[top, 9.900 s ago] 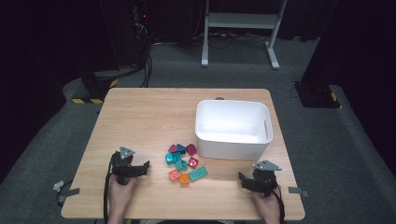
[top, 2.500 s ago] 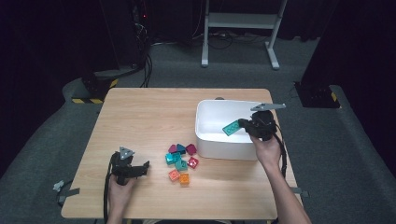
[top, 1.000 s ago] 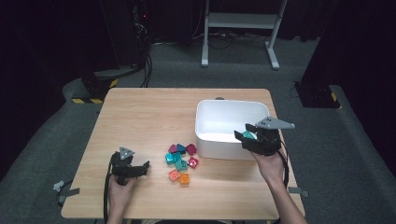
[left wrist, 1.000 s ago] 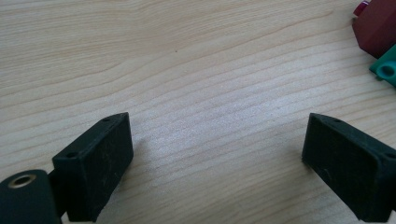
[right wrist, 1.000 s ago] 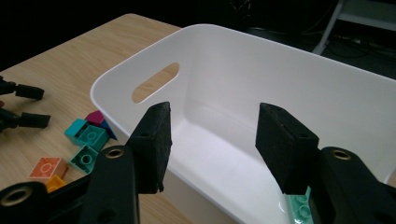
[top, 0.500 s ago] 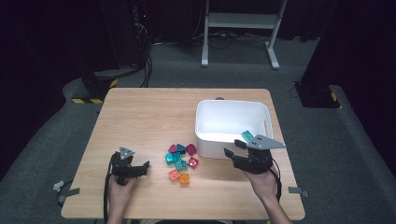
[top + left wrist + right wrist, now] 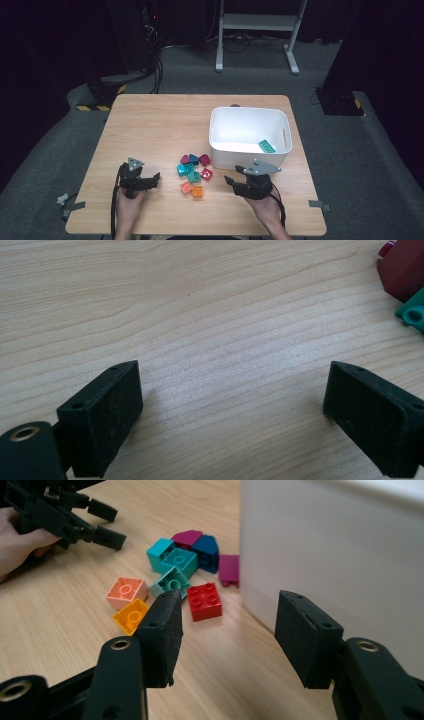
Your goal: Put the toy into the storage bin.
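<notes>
Red, the nearest brick (image 7: 205, 601) lies just ahead of the right tool (image 7: 236, 182) and slightly to its left, at the right edge of the small heap of bricks (image 7: 194, 172) in the middle of the table (image 7: 150, 125). That is the relation the next reach likely turns on: the tool points left toward the heap, and the red brick sits squarely between it and the teal ones beyond. Its jaws stand wide with nothing between them, low over the wood, close beside the near wall of the white bin (image 7: 248, 152). One teal brick (image 7: 267, 146) already lies inside the bin at its right. The left tool (image 7: 150, 179) rests at the heap's left, farther from it, jaws also wide and empty. An orange brick (image 7: 131, 615) lies nearest the table's near edge.
</notes>
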Demonstrator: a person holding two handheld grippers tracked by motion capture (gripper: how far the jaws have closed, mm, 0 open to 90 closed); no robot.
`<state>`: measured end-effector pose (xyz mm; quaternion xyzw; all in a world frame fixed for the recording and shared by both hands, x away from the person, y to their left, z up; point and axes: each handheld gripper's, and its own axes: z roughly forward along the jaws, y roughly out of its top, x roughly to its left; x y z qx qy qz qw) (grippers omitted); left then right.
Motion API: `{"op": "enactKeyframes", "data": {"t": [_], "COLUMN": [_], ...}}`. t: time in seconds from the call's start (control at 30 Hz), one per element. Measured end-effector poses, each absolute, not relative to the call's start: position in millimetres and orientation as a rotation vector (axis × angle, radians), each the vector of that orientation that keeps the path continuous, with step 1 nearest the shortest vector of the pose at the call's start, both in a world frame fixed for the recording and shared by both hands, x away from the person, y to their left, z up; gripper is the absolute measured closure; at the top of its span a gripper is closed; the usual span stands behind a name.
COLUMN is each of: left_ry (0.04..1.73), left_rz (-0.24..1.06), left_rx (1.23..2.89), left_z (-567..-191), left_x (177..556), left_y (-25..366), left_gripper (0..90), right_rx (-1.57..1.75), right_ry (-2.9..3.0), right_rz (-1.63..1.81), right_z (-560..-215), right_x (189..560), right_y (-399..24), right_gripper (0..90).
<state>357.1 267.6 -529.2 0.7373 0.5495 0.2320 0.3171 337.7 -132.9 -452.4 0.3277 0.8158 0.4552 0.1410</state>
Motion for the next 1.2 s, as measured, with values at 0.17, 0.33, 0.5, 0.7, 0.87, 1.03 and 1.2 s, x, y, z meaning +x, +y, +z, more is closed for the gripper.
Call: {"op": "enactKeyframes", "data": {"t": [0.17,0.33,0.5,0.7,0.87,1.03,1.2], "left_ry": [1.446,1.447,1.446,1.446,1.447,1.446,1.447], "left_rz": [0.611,0.611,0.611,0.611,0.611,0.611,0.611], "left_rx": [1.94,1.94,1.94,1.94,1.94,1.941,1.94], "left_z": [-529.2,-529.3,-529.2,-529.2,-529.2,-529.2,-529.2], "left_x": [357.1,357.1,357.1,357.0,357.0,357.0,357.0], "left_y": [267.6,267.6,267.6,267.6,267.6,267.6,267.6], "left_gripper": [9.0,9.0,9.0,9.0,9.0,9.0,9.0], "right_rx": [0.949,0.93,0.913,0.873,0.86,0.835,0.811], "right_ry": [2.39,2.424,2.451,2.5,2.523,2.554,2.576], "right_rz": [1.332,1.323,1.313,1.306,1.314,1.303,1.286], "right_z": [-467.5,-477.6,-484.8,-494.8,-502.0,-506.8,-510.7], "right_x": [338.8,338.2,337.6,337.5,337.9,337.8,337.9], "right_y": [-120.8,-107.0,-97.5,-81.5,-72.2,-61.3,-50.5], "right_gripper": [44.4,44.1,44.0,43.4,43.2,42.8,40.3]}}
